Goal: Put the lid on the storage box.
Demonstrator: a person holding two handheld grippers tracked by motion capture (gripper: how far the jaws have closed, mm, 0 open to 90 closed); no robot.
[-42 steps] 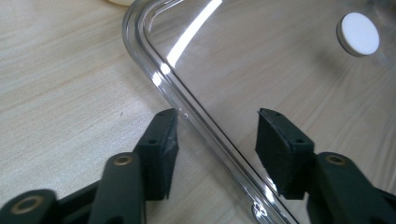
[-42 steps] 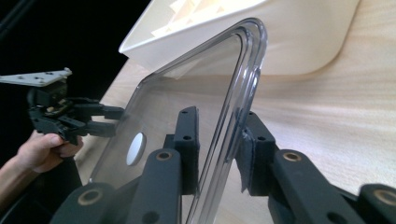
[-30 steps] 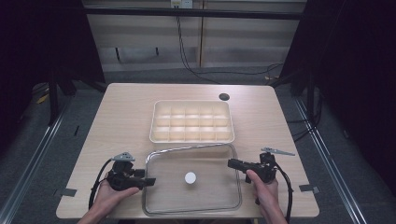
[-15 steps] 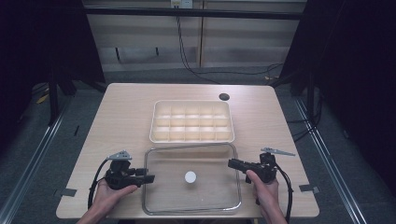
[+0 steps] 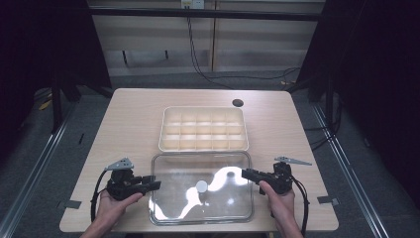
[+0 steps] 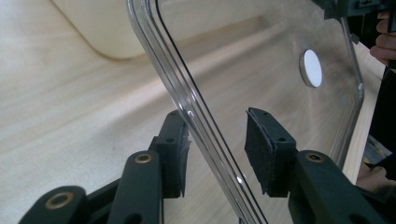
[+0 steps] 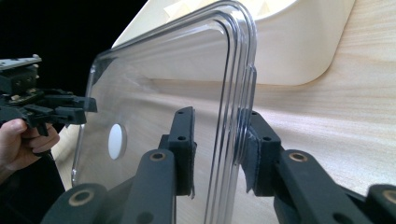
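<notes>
Now gripping the clear rectangular plastic lid point(image 5: 200, 186) at both short edges.
Left claw point(image 6: 217, 142) closing, pads not yet pressing; right claw point(image 7: 218, 140) loosening astride the rim; clamp evenly before lifting toward cream compartment tray point(image 5: 203, 129).

Between the left gripper point(image 6: 217, 149)'s fingers point(image 6: 175, 158), the clear lid point(image 5: 200, 186) is showing as glossy transparent plastic, its ridged rim catching bright glare. The pads are looking like matt black rubber, faintly grainy, on black plastic links with brass-coloured rivets. The lid's white round knob point(image 6: 311, 68) beyond the fingertips is looking smooth and matt. Past the right gripper point(image 7: 219, 144)'s fingertips, the cream compartment tray point(image 7: 299, 42) is appearing as smooth, semi-matt plastic. Under both, the table point(image 5: 133, 124) is showing pale wood grain, satin-finished.
</notes>
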